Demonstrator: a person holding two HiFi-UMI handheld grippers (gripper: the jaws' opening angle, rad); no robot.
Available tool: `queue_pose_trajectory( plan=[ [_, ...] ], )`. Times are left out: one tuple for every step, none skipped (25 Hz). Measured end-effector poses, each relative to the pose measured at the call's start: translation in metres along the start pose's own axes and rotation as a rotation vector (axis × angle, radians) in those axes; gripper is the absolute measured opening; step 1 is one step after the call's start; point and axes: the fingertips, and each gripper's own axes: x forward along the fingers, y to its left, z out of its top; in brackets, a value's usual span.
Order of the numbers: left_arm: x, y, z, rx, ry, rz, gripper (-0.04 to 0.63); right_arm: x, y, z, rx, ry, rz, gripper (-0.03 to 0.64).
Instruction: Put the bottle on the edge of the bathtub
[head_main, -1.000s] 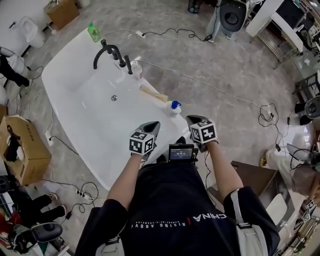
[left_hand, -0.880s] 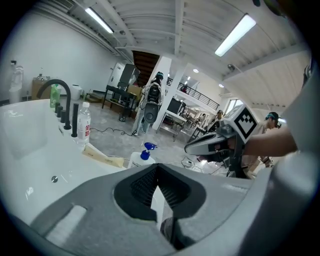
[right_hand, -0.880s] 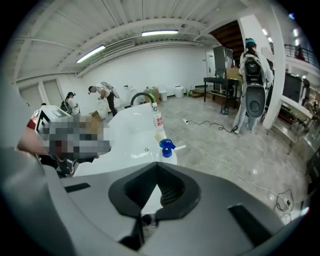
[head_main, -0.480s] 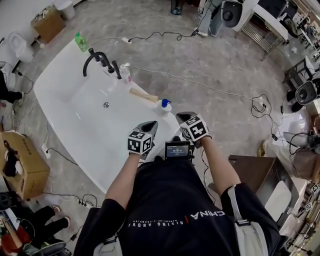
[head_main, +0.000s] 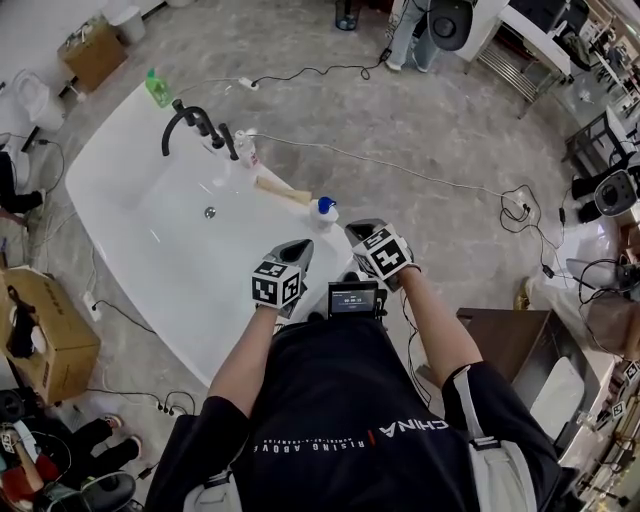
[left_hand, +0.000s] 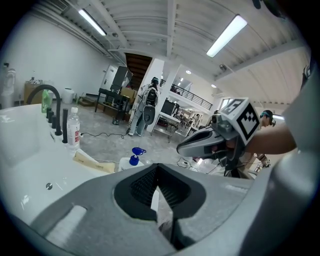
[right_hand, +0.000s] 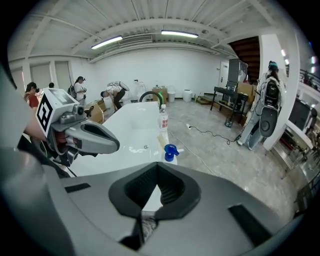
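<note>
1. Since the earlier head view the whole scene has slid a little to the left. The things on the bathtub (head_main: 108, 152) keep the same arrangement among themselves, and both grippers hold much the same place at its near end.
2. At the far left a cardboard box (head_main: 50, 335) stands on the floor, apart from the tub.
3. On the tub's far rim stands a green bottle (head_main: 157, 87). Just right of it is the black faucet (head_main: 188, 118), arching over the basin.
4. A clear bottle (head_main: 245, 148) with a red label stands upright on the rim just beside the faucet's handles.
5. A tan oblong object (head_main: 280, 188) lies flat on the same rim (what it is cannot be made out).
6. The left gripper (head_main: 303, 247) hangs over the near end of the tub. Its own view shows the jaws together with nothing between them.
7. A blue-capped bottle (head_main: 322, 209) stands upright on the rim, past the tan object and nearest the grippers. All three bottles are on the tub's edge, and which one the task means cannot be told.
8. A small screen (head_main: 352, 298) sits at the person's chest, between the two arms.
9. The right gripper (head_main: 357, 233) is near the blue-capped bottle but not touching it. Its jaws are together and empty.
10. A cable (head_main: 400, 170) trails across the floor to the right.
</note>
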Motion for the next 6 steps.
queue_pose_trajectory(
  plan=[
    [0.0004, 0.0003, 0.0002, 0.0, 0.001, 0.003, 0.009, 0.0008, -0.0007, -0.0014, -0.005, 0.011, 0.002, 0.008],
    [0.001, 0.001, 0.0007, -0.002, 0.001, 0.006, 0.009, 0.002, -0.0016, -0.003, -0.009, 0.022, 0.005, 0.008],
    [0.0018, 0.0018, 0.0012, -0.004, 0.001, 0.01, 0.009, 0.0031, -0.0028, -0.0035, -0.014, 0.029, 0.007, 0.008],
    [0.0025, 0.0028, 0.0018, -0.006, 0.0, 0.014, 0.009, 0.0041, -0.0042, -0.0031, -0.02, 0.033, 0.008, 0.008],
    [0.0032, 0.0038, 0.0025, -0.007, -0.002, 0.019, 0.009, 0.0051, -0.0058, -0.0024, -0.026, 0.035, 0.008, 0.008],
    [0.0038, 0.0049, 0.0032, -0.008, -0.004, 0.024, 0.009, 0.0062, -0.0075, -0.0015, -0.033, 0.036, 0.008, 0.008]
  ],
)
